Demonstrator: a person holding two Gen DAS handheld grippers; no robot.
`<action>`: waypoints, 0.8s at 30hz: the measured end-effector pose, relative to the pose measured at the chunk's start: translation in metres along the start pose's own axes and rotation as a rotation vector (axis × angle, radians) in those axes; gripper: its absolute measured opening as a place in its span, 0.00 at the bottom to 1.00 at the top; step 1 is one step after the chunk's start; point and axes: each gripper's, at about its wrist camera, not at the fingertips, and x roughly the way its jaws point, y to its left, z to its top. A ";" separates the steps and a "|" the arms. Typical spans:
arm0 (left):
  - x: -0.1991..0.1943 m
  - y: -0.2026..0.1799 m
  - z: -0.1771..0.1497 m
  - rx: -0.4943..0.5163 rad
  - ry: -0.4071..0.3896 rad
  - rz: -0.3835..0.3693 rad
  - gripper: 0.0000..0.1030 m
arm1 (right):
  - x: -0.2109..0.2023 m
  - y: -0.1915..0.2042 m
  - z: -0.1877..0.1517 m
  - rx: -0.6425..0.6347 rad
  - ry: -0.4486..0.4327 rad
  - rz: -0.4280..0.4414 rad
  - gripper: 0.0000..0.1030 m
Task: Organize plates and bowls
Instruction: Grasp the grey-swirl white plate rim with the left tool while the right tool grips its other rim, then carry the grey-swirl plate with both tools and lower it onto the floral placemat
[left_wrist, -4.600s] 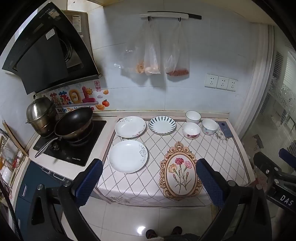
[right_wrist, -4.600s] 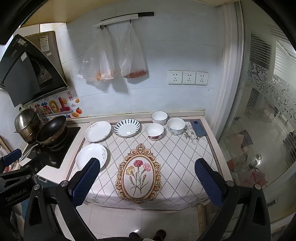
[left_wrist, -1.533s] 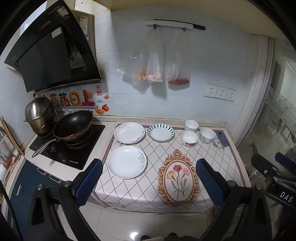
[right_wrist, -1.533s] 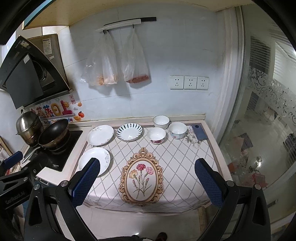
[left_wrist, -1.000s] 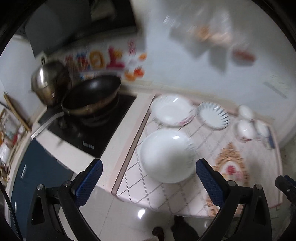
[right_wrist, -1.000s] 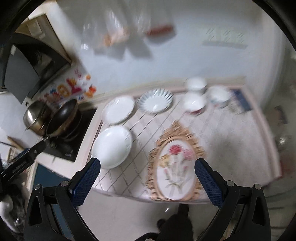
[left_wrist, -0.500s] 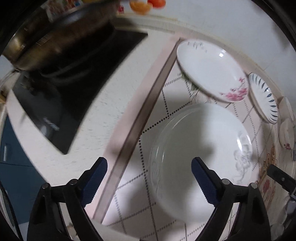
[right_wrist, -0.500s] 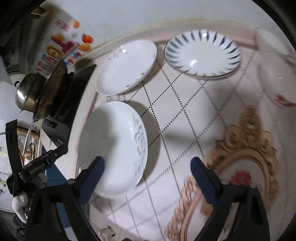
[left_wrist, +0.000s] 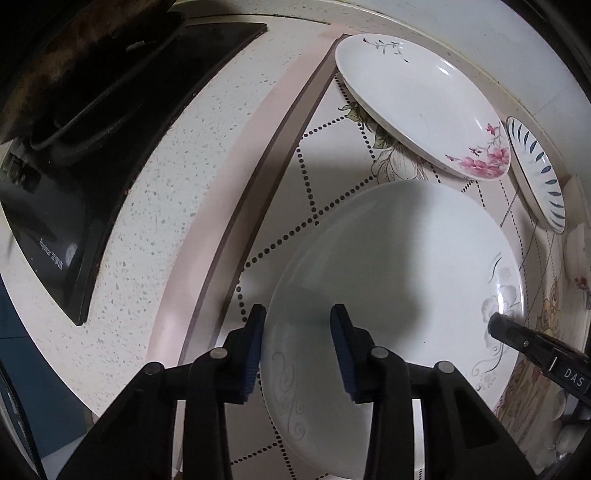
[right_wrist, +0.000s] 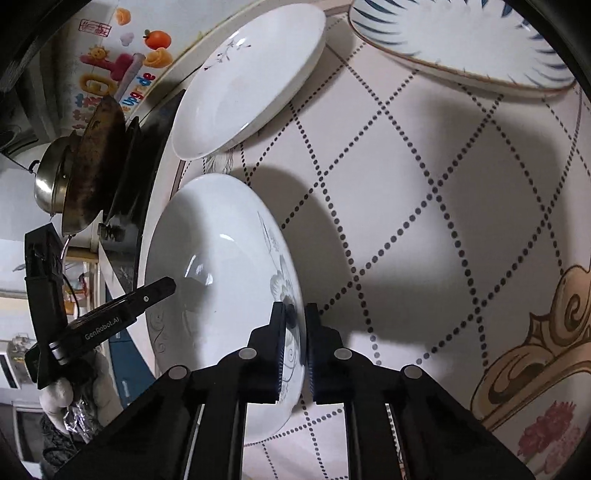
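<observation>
Gripping the near white plate (right_wrist: 221, 280) at opposite rims on the quilted mat (right_wrist: 424, 184): right gripper (right_wrist: 294, 314) clamped on its edge, left gripper (left_wrist: 297, 325) partly closed astride the other rim, contact unclear. Next, probably: lift level, stack onto floral plate (left_wrist: 417, 99).

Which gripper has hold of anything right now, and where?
Right gripper pinches the white plate with grey scrollwork by its near rim; left gripper straddles the opposite rim, not closed.
</observation>
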 end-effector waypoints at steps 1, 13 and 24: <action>-0.003 0.000 -0.002 0.001 0.000 -0.001 0.32 | -0.001 0.003 -0.001 -0.006 -0.003 -0.004 0.11; -0.041 -0.044 -0.022 0.065 -0.027 -0.022 0.30 | -0.035 -0.015 -0.014 0.027 -0.015 -0.005 0.12; -0.047 -0.095 -0.059 0.180 -0.022 -0.110 0.30 | -0.107 -0.077 -0.052 0.095 -0.063 -0.051 0.12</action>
